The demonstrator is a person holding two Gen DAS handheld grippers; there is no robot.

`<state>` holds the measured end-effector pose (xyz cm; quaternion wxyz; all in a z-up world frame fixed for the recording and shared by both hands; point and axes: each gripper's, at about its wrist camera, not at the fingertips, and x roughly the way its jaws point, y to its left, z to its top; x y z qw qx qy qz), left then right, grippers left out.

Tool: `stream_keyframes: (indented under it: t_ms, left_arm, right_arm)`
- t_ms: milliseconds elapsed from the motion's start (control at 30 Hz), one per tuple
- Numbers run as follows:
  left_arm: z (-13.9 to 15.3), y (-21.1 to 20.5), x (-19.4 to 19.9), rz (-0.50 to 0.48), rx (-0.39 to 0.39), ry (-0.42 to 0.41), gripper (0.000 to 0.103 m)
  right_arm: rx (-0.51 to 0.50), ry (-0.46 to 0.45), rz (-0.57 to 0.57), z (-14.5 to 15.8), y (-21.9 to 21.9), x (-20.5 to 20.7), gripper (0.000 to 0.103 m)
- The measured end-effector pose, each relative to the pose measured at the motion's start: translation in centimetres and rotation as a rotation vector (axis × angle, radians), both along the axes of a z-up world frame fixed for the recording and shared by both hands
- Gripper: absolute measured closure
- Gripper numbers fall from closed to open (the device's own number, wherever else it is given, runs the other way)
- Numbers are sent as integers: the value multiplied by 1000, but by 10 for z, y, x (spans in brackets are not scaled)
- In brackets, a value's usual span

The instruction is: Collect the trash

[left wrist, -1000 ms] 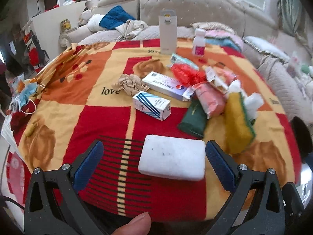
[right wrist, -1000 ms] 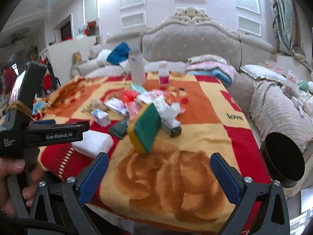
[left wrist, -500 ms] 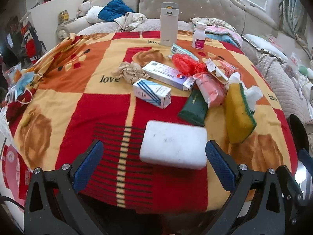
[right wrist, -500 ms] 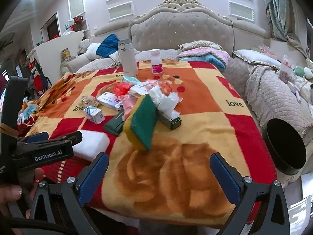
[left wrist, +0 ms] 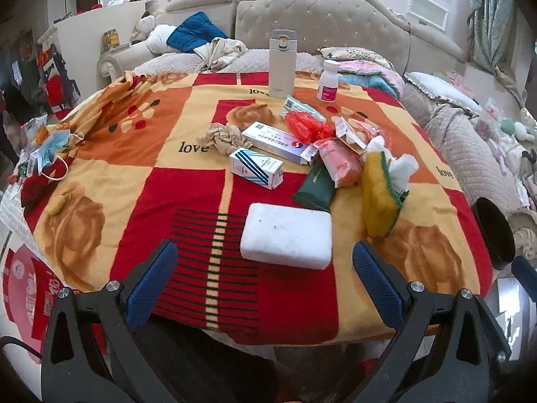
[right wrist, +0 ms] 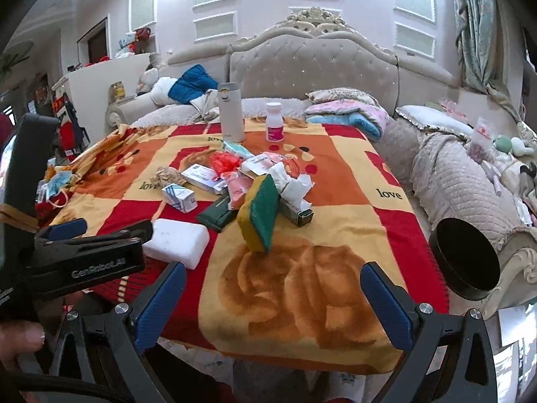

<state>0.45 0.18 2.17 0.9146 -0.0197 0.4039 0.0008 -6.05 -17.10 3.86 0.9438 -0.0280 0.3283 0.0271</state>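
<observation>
In the left wrist view the left gripper [left wrist: 265,282] hangs at the near edge of a table draped in a red, orange and yellow checked blanket [left wrist: 188,201], its blue-padded jaws spread wide with nothing between them. Just ahead of them lies a white rectangular foam block [left wrist: 287,240], flat on the blanket. Beyond it the trash sits in a loose heap: a small white carton with blue stripes [left wrist: 256,167], a long white and purple medicine box [left wrist: 280,142], a crumpled beige paper wad [left wrist: 223,137], a scrunched red plastic bag [left wrist: 305,126], a pink packet [left wrist: 340,161], a dark green flat pouch [left wrist: 317,186], and a yellow sponge with a green scouring face [left wrist: 379,198] standing on edge against white crumpled tissue [left wrist: 402,168]. At the far edge a tall beige flask [left wrist: 282,63] and a small white bottle with a pink label [left wrist: 327,80] stand upright. A black round bin [left wrist: 495,233] shows off the table's right side. In the right wrist view the right gripper [right wrist: 273,300] also hovers at the near table edge, jaws wide apart and empty, facing the sponge [right wrist: 260,213], which is tilted upright near the middle. The left gripper [right wrist: 84,252] enters from the left, close beside the foam block [right wrist: 178,241]; a person's fingers [right wrist: 20,342] hold its handle. The black bin [right wrist: 465,258] sits low beside the right corner, well apart from the heap.
</observation>
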Motion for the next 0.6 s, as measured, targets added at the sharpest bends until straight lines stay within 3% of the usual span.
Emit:
stream_keyframes:
  t_ms: [333, 600]
  left_arm:
    - [14, -4, -27, 2, 31, -36, 0]
    - [10, -11, -23, -6, 23, -18, 0]
  right_arm:
    - [83, -81, 34, 9, -9, -22, 0]
    - [61, -50, 86, 5, -3, -26, 0]
